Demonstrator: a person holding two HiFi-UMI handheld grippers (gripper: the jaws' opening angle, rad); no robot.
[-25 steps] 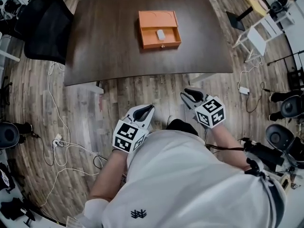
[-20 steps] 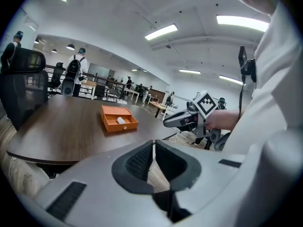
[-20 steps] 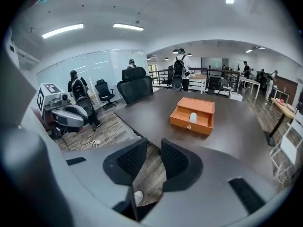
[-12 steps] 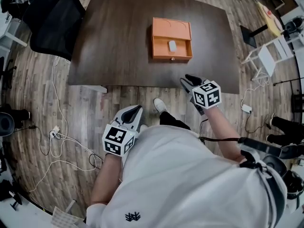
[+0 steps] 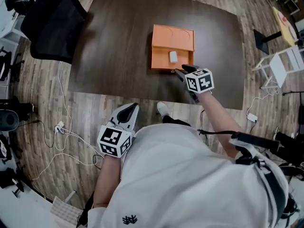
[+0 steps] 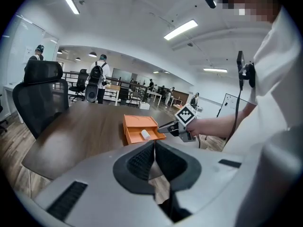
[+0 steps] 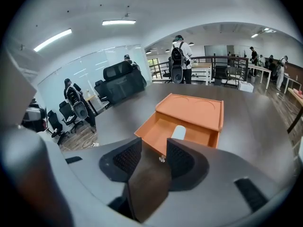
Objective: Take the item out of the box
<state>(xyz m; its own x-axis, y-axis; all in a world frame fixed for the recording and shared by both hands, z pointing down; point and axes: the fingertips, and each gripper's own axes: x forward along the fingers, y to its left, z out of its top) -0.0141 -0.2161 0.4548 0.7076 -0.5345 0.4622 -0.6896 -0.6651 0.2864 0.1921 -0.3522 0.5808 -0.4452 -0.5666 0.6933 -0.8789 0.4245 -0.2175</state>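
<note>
An orange box (image 5: 173,39) stands on the dark table (image 5: 118,46) with its drawer pulled out toward me. A small white item (image 5: 173,56) lies in the drawer, and shows as the white item (image 7: 178,132) in the right gripper view. My right gripper (image 5: 179,73) hovers just in front of the drawer, its jaws opening with nothing held between them. The drawer's small knob (image 7: 162,159) shows in the gap of the right gripper (image 7: 154,148). My left gripper (image 5: 129,109) hangs low by my side off the table, and the left gripper (image 6: 154,143) is shut and empty.
A black office chair (image 5: 50,25) stands at the table's left corner. Cables (image 5: 61,132) trail over the wood floor at the left. A white chair (image 5: 285,63) stands at the right. People (image 7: 179,60) stand far behind the table.
My right gripper has reached forward from beside my body to the front of the box's drawer. I have stepped closer to the table. The left gripper has stayed low.
</note>
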